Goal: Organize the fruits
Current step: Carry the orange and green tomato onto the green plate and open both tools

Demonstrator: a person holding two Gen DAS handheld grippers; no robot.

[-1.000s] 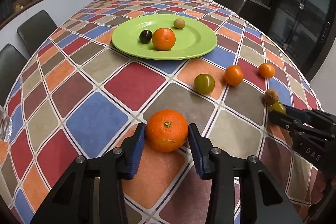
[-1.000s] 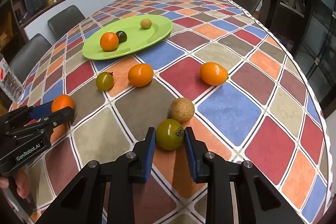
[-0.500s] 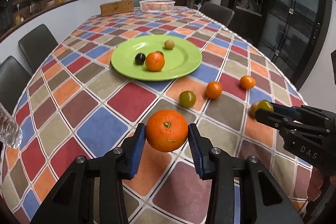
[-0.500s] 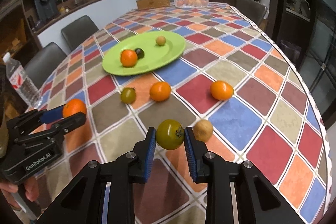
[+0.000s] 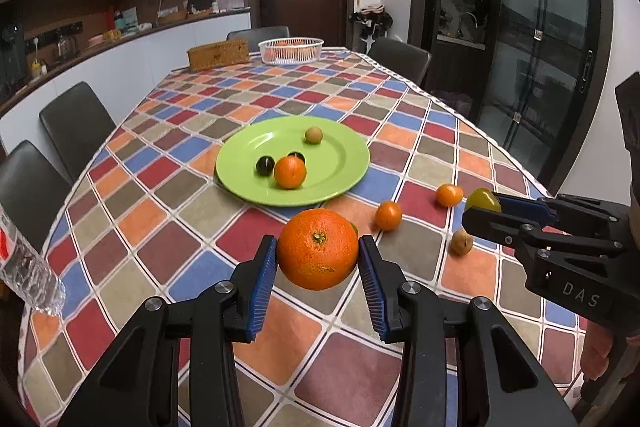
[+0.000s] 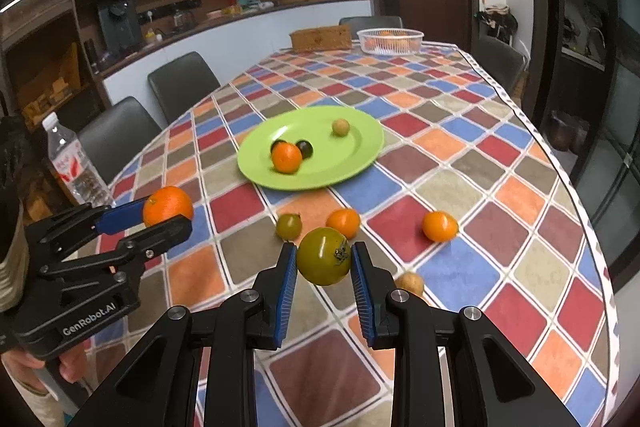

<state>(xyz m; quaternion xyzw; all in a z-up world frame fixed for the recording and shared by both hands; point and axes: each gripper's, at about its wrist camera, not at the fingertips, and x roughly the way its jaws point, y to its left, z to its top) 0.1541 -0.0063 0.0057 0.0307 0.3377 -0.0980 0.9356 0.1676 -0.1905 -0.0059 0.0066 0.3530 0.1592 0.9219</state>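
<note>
Left tool [image 5: 318,269] clamping large orange [image 5: 318,249] above checkered tablecloth [image 5: 120,227], green plate [image 5: 344,163] beyond

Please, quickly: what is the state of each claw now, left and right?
Left claw: closed on the large orange, held above the table.
Right claw: closed on the green tomato, also lifted.

The left tool [image 5: 318,267] is raised, its blue pads clamped on either side of what it holds. The right tool [image 6: 324,261] is likewise raised and clamped, level beside it.
</note>
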